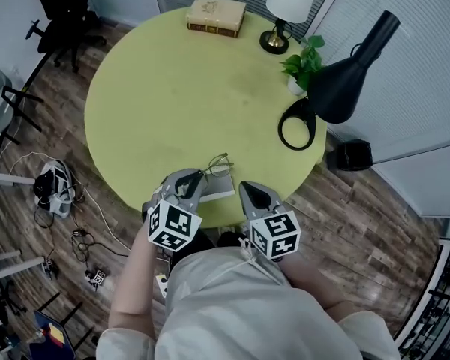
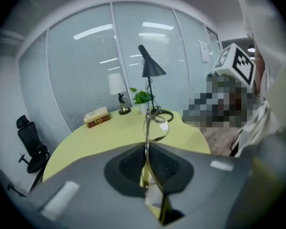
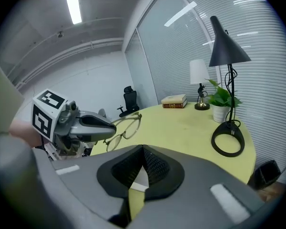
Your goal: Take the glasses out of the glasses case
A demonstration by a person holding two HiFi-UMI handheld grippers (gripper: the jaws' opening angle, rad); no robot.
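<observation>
My left gripper [image 1: 201, 178] is shut on a temple of the thin-rimmed glasses [image 1: 219, 162] and holds them in the air over the near edge of the table. In the left gripper view the temple runs between the closed jaws and the frame [image 2: 156, 128] stands up beyond the tips. The right gripper view shows the same glasses [image 3: 120, 129] sticking out of the left gripper [image 3: 113, 130]. The pale glasses case [image 1: 219, 187] lies on the round yellow-green table [image 1: 172, 88] just below them. My right gripper [image 1: 244, 189] hovers right of the case, jaws shut and empty.
At the far side lie a book [image 1: 216, 16], a white-shaded lamp [image 1: 289, 6], a potted plant [image 1: 304, 62] and a black desk lamp [image 1: 337, 81] with a ring base [image 1: 297, 124]. An office chair [image 1: 60, 13] and cables [image 1: 56, 190] are on the wooden floor at left.
</observation>
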